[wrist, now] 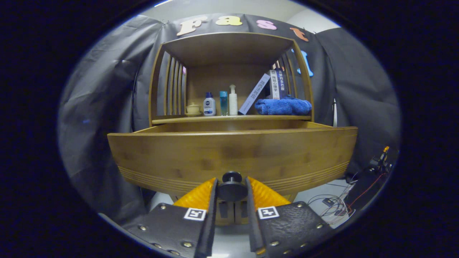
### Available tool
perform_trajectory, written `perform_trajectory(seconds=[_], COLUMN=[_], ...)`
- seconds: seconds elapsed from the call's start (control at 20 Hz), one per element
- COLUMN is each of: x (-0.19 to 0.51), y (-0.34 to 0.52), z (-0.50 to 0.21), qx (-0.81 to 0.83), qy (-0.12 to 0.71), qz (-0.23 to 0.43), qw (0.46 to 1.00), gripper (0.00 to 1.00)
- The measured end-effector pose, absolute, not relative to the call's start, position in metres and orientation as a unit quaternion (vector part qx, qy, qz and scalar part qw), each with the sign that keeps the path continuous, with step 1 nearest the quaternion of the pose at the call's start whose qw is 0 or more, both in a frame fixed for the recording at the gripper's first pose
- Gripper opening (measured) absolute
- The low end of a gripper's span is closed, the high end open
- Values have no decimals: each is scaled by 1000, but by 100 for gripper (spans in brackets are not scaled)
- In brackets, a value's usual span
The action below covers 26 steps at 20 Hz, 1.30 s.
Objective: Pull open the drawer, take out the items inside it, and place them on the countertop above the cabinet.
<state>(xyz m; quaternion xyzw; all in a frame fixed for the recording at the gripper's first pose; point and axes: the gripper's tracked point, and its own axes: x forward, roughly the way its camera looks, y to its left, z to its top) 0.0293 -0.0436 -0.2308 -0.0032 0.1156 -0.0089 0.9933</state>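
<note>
Already the gripper (232, 186) held the black knob (232, 186) of the pulled-out drawer (233, 154), both fingers pressing it; countertop (229, 118) lay at twelve o'clock.

bamboo cabinet (229, 150), drawer (233, 156) out below counter (229, 118). on counter, left to right: small lidded cup (193, 108), white-blue bottle (209, 104), clear blue bottle (223, 103), white pump bottle (233, 100), leaning books (267, 89), folded blue towel (283, 106). tongs (232, 190) both sides of black drawer knob (232, 186), fingers against it.
</note>
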Motion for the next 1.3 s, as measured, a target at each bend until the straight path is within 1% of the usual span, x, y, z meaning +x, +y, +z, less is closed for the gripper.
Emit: perform_trajectory(seconds=[0.1, 0.25, 0.35, 0.45, 0.6, 0.75, 0.8, 0.95, 1.1, 1.25, 1.3], x=[28, 19, 16, 16, 17, 28, 27, 42, 72, 96, 104], y=[-44, -54, -47, -50, -29, -40, -33, -6, -21, -39, -41], z=[-214, -190, -185, -168, -145, -99, -84, -68, -70, -91, -100], qx=[-1, 3, -8, -13, -38, -124, -136, -114, -78, -50, -53], qy=[106, 92, 113, 116, 120, 77, 71, 89, 141, 227, 258], qz=[-4, -21, -12, -22, 5, -39, -36, 0, -18, -43, -40], qw=[994, 996, 994, 993, 992, 988, 988, 989, 987, 972, 964], gripper=[66, 100, 100, 100, 100, 100, 100, 100, 100, 100, 100])
